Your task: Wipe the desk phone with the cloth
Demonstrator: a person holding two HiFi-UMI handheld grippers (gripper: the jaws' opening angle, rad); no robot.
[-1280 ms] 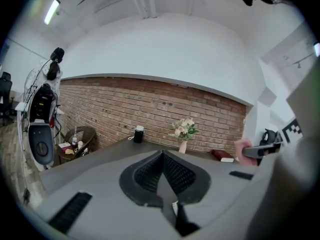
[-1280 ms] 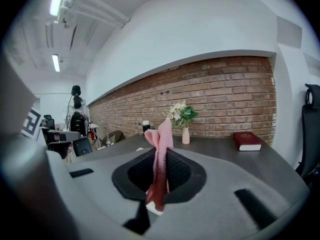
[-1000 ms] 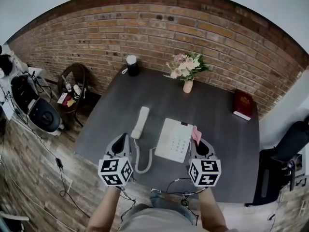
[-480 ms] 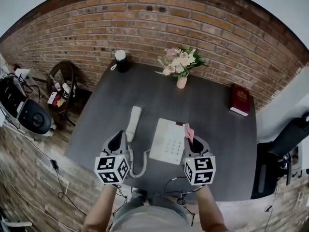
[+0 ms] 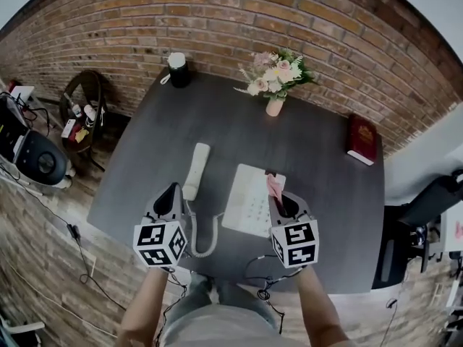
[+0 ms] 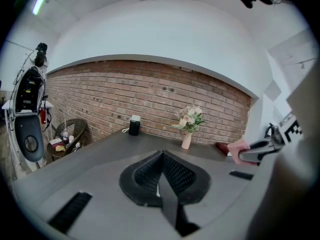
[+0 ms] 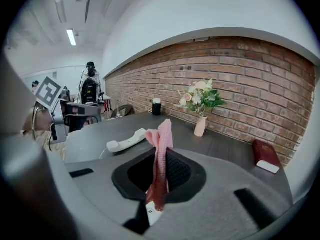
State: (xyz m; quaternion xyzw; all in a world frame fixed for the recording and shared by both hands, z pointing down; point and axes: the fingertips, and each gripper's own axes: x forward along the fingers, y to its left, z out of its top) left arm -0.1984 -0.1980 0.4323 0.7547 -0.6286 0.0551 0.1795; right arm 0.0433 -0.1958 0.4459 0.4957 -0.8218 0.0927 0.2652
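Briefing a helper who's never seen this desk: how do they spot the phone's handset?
On the dark table, look just left of the flat white phone base. The handset is the slim white bar lying off its cradle, trailing a coiled cord.

The right tool (image 5: 278, 199) covers the desk phone's (image 5: 246, 194) near right corner; its key labels are too small to read, as is the red book's (image 5: 361, 139) cover.

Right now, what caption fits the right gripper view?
Right hand-held gripper shut on a pink cloth; white handset lies on the desk.
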